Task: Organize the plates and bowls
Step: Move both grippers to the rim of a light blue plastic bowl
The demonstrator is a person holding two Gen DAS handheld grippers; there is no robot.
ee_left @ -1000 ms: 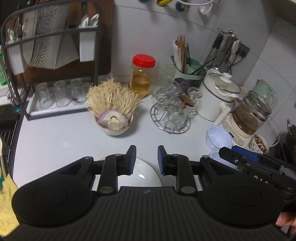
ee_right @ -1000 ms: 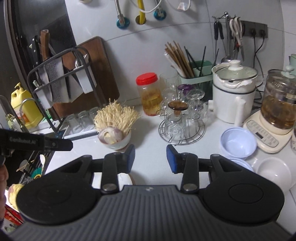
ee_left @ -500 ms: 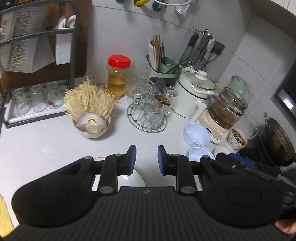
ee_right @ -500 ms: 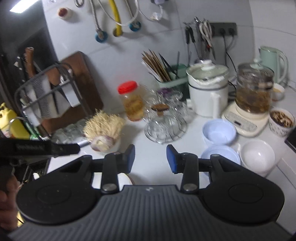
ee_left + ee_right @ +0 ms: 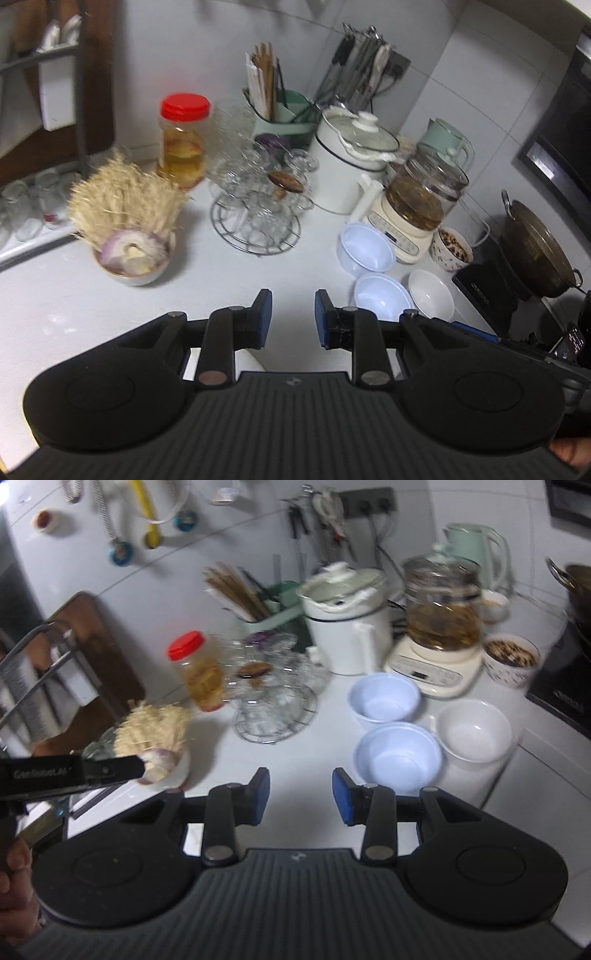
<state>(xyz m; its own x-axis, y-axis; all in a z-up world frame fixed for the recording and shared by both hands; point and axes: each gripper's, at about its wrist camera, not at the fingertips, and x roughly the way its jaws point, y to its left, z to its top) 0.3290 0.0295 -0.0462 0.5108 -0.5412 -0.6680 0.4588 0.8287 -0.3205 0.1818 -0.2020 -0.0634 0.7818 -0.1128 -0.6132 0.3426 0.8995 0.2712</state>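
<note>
Two pale blue bowls [image 5: 365, 249] [image 5: 382, 297] and a white bowl [image 5: 430, 293] stand together on the white counter, right of centre. My left gripper [image 5: 292, 317] hovers over bare counter to their left; its jaws are opening with nothing between them. A white plate [image 5: 251, 360] shows only as a sliver under that gripper. In the right wrist view the blue bowls [image 5: 384, 698] [image 5: 399, 757] and the white bowl [image 5: 474, 731] lie just ahead and to the right of my right gripper [image 5: 301, 797], which is open and empty.
A bowl of onion and dried noodles [image 5: 131, 254] sits at the left. Behind are a red-lidded jar [image 5: 183, 140], a wire rack of glasses [image 5: 258, 206], a white pot [image 5: 351, 166] and a glass kettle [image 5: 421, 199]. A grain bowl [image 5: 452, 251] and a wok [image 5: 535, 251] are at the right.
Both views have swung to the right, bringing the bowls nearer and more central. The plate has slipped mostly under the left gripper. The left jaws stand slightly wider.
</note>
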